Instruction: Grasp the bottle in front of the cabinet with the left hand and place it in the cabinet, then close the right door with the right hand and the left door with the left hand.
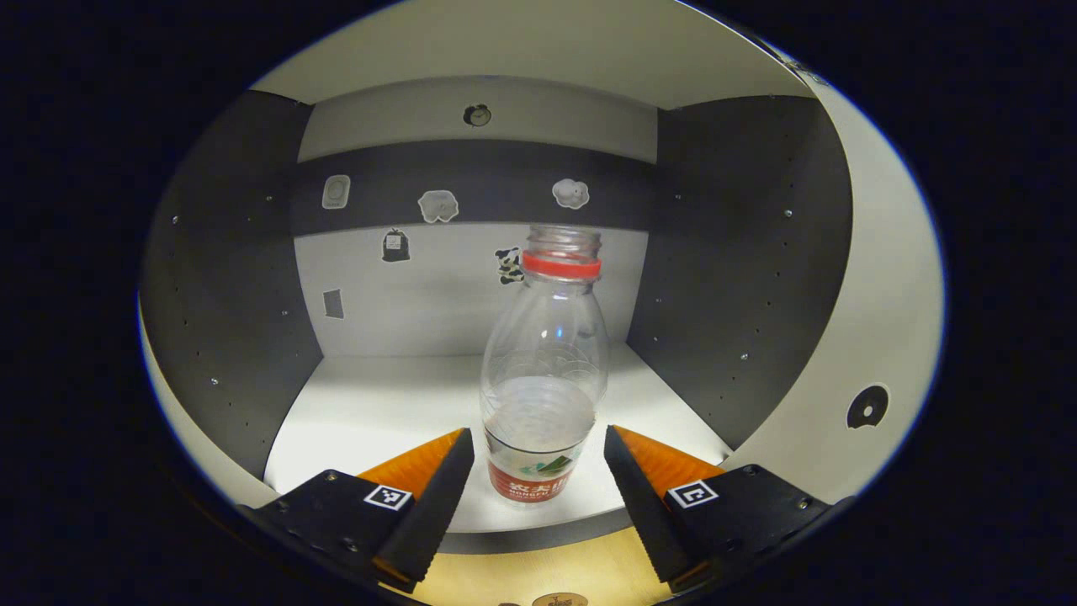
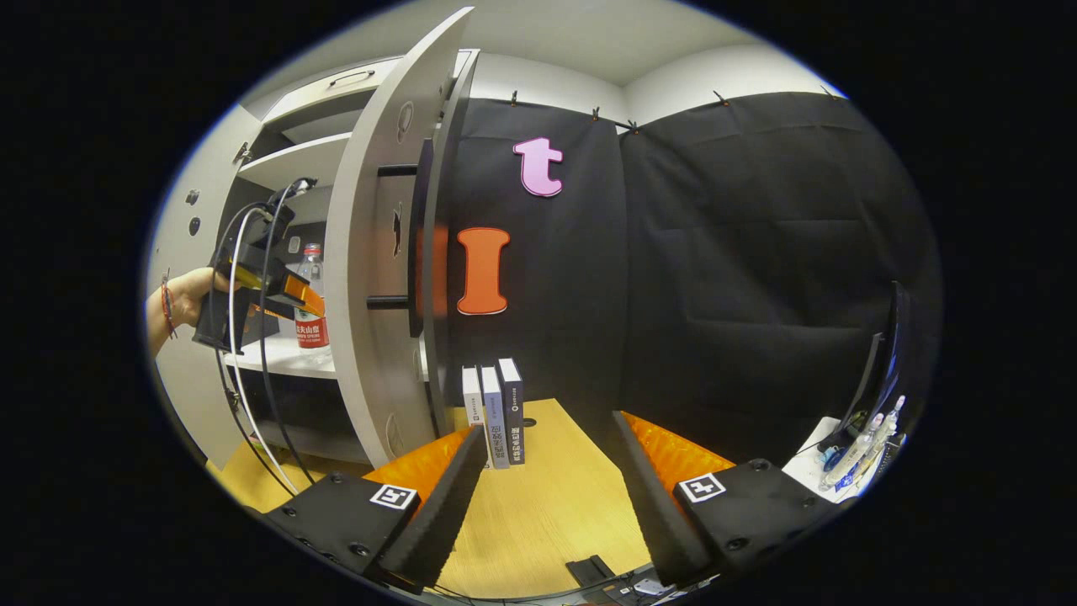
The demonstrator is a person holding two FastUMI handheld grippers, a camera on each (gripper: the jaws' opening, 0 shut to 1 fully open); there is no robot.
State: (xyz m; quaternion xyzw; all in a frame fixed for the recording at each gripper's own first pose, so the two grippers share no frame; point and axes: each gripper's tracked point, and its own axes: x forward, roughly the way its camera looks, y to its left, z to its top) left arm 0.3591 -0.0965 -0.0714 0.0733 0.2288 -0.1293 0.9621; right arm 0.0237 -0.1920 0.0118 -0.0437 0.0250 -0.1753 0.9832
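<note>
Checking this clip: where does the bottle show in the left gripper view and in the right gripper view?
Left gripper view: bottle stands centre, on the cabinet shelf, between the open fingers.
Right gripper view: bottle far left, behind the left gripper, beside the open door.
Shared landmark: the white shelf under the bottle.

Bright shelf glare, dim cabinet sides, fisheye-curved edges, sharp focus

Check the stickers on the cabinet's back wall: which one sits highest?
The round sticker on the upper pale panel, alone above the rest. The cloud-shaped stickers sit lower, on the dark band.
</note>
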